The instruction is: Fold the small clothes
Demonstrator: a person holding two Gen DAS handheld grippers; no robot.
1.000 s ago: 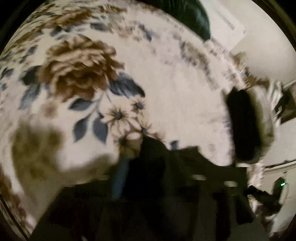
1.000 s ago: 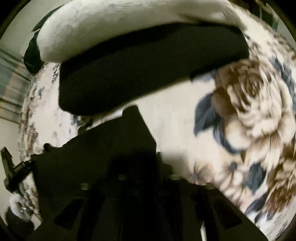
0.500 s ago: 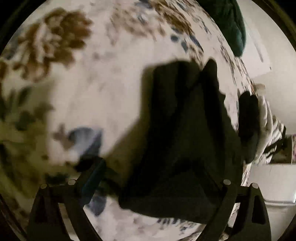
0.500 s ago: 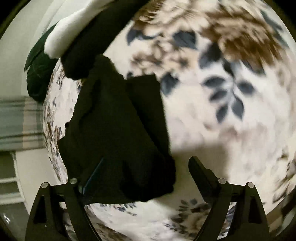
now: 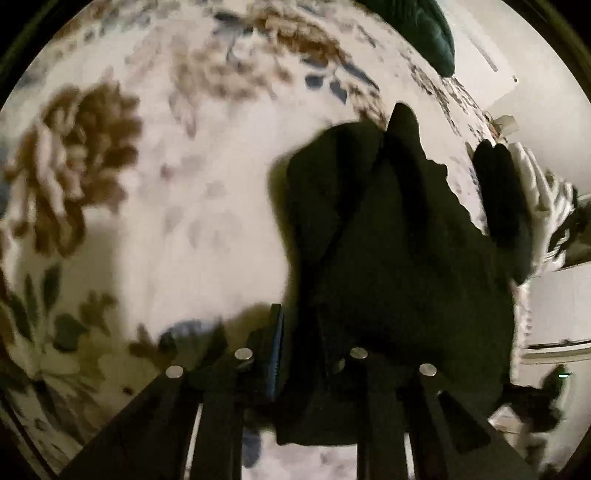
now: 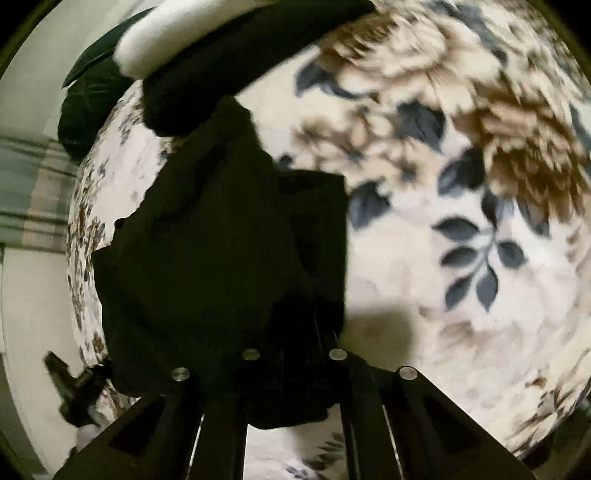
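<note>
A small black garment [image 5: 399, 266] lies crumpled on a floral blanket [image 5: 177, 206]; it also shows in the right wrist view [image 6: 221, 251]. My left gripper [image 5: 299, 332] has its fingers drawn close together on the garment's near edge. My right gripper [image 6: 295, 332] is shut on the garment's near right corner; its fingertips are lost in the dark cloth. The cloth spreads away from both grippers.
A stack of folded black and white clothes [image 6: 221, 55] lies beyond the garment; it shows at the right in the left wrist view [image 5: 517, 206]. A dark green cushion [image 5: 424, 33] sits at the far edge. The blanket's edge and a wall are nearby.
Half a second ago both grippers were wide open above the garment. Both have now closed on its near edge.
</note>
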